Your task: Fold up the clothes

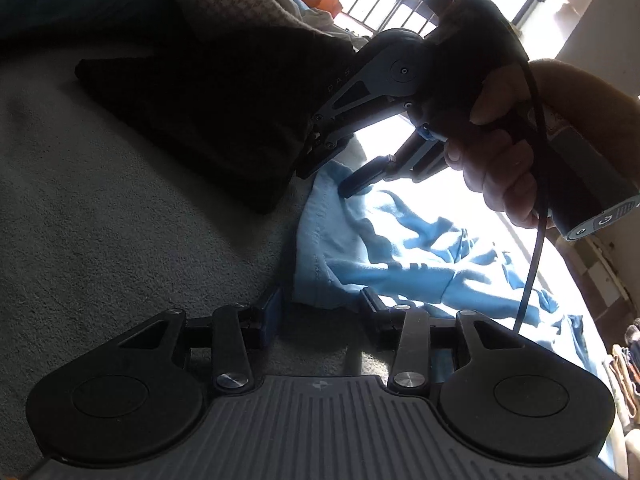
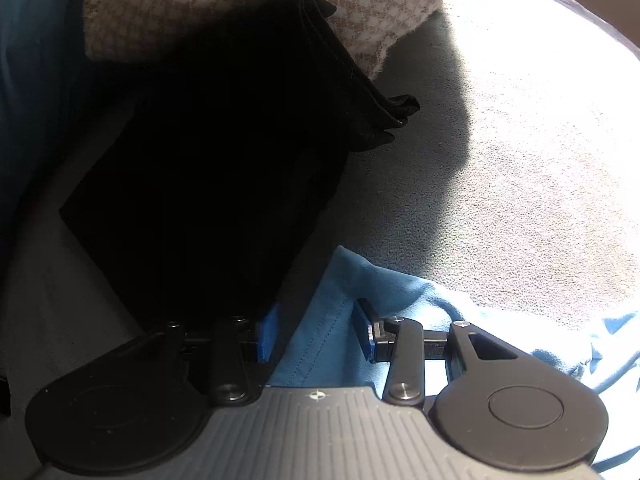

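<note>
While still rumpled and unfolded, light blue garment (image 1: 400, 248) sprawled on grey carpet (image 1: 100, 200), one hemmed edge lying between right gripper (image 2: 316, 330) fingers (image 2: 267, 332), parted, pads not pressing cloth. Left gripper (image 1: 320, 316) fingers (image 1: 272, 312) likewise part-open at garment's near corner, nothing pinched. Just beside, black garment (image 1: 208, 120) already folded flat, overlapping a beige checked cloth (image 2: 248, 4). Judged: one piece done, blue one barely begun, corners yet to be gripped and spread.
</note>
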{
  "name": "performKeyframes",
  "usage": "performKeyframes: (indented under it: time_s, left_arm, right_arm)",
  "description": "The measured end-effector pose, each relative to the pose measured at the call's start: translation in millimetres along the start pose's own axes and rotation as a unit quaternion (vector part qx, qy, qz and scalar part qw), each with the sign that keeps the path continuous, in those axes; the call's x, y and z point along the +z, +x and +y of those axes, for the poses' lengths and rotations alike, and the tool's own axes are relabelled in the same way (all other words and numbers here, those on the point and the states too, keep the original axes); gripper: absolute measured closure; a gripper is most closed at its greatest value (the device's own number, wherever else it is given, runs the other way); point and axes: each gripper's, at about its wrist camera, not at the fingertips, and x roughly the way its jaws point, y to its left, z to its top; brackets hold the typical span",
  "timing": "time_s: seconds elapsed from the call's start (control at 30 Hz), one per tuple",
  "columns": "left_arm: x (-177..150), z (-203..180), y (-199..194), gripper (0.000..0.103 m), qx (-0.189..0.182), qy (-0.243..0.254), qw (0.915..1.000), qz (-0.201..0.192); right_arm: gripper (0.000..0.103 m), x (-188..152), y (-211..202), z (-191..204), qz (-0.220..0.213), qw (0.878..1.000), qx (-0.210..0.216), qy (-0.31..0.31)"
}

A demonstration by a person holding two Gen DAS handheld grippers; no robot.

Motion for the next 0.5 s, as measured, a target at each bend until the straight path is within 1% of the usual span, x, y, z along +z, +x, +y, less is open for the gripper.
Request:
performKeyframes:
  time_s: [0.07, 0.1, 0.17, 0.2, 0.23, 0.27, 0.3, 0.33, 0.37, 0.47, 0.5]
  left_arm:
    - [2, 0, 4, 0.063, 0.002, 0.0, 1.0, 0.003]
    - [2, -2, 5, 0.065, 0.005, 0.006, 1.0, 0.003]
    - [1, -6, 8, 0.07, 0.014, 0.022, 0.9997, 0.002]
    - [0, -9, 9, 0.074, 0.016, 0.033, 0.9993, 0.0]
    - [-1, -11, 10, 0.081, 0.015, 0.042, 0.999, -0.001]
    - [-2, -13, 11, 0.084, 0.015, 0.049, 0.9987, -0.002]
    - [-3, -15, 11, 0.09, 0.017, 0.057, 0.9982, -0.006]
    - [-4, -18, 11, 0.094, 0.018, 0.062, 0.9978, -0.012]
    - [-4, -20, 9, 0.095, 0.019, 0.066, 0.9974, -0.02]
    - [-2, -25, 3, 0.096, 0.023, 0.076, 0.9957, -0.047]
    - [-1, -25, 1, 0.096, 0.025, 0.076, 0.9955, -0.052]
  right_arm:
    - [0.061, 1, 6, 0, 0.001, 1.0, -0.008, 0.006]
    - [0.063, 0, 9, 0, 0.003, 1.0, -0.013, 0.005]
    - [0.066, -4, 12, -1, -0.003, 1.0, -0.017, 0.007]
    - [0.073, -7, 11, -2, -0.008, 1.0, -0.021, 0.007]
    - [0.078, -9, 10, -3, -0.013, 1.0, -0.025, 0.008]
    - [0.09, -11, 8, -7, -0.02, 0.999, -0.026, 0.013]
    - [0.099, -12, 6, -11, -0.026, 0.999, -0.021, 0.023]
    - [0.099, -14, 3, -16, -0.033, 0.999, -0.017, 0.034]
    - [0.1, -16, -3, -21, -0.048, 0.998, -0.005, 0.047]
    - [0.1, -26, -32, -28, -0.117, 0.99, 0.042, 0.068]
    - [0.1, -29, -38, -28, -0.132, 0.988, 0.048, 0.071]
